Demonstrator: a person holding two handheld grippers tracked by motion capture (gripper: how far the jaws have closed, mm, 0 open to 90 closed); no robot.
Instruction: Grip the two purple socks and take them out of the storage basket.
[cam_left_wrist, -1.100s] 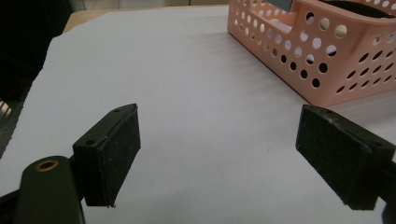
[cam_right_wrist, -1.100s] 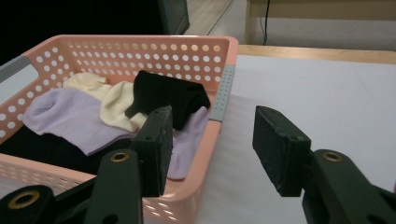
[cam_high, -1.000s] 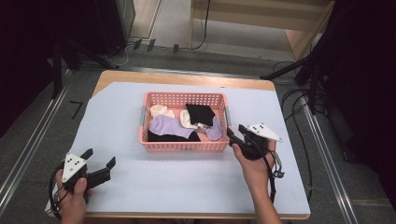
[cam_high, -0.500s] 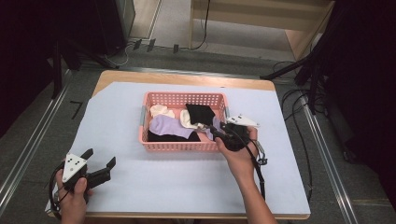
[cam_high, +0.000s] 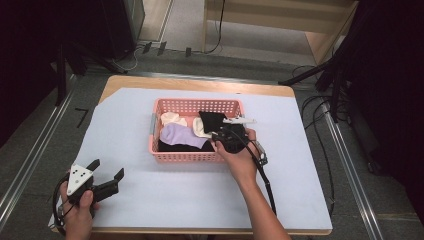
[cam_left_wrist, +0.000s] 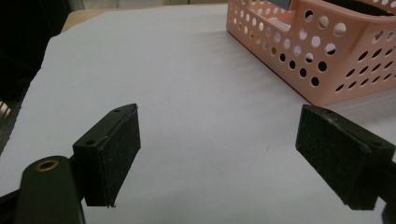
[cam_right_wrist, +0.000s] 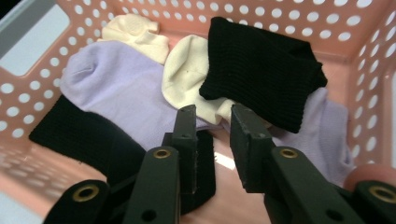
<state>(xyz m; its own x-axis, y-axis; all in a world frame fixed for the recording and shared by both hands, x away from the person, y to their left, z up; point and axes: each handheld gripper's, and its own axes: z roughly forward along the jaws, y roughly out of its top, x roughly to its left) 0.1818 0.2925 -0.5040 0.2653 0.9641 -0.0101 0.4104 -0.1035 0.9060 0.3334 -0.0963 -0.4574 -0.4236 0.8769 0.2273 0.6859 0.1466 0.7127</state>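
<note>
Our right tool (cam_right_wrist: 212, 128), jaws just narrowing with nothing pinched yet, dips into the pink basket (cam_high: 192, 156) over the cream sock (cam_right_wrist: 189, 77). We should go deeper, catching one layer only. Left tool (cam_left_wrist: 219, 154) waits wide on the surface (cam_left_wrist: 187, 84).

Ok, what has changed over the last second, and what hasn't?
The right gripper moved from beside the pink basket in over its near right corner, above the socks. Its jaws have just been closing and now stand narrowly apart over the cream sock and the black sock, nothing pinched yet. The left gripper stayed open in place on the white sheet; the socks haven't shifted.
</note>
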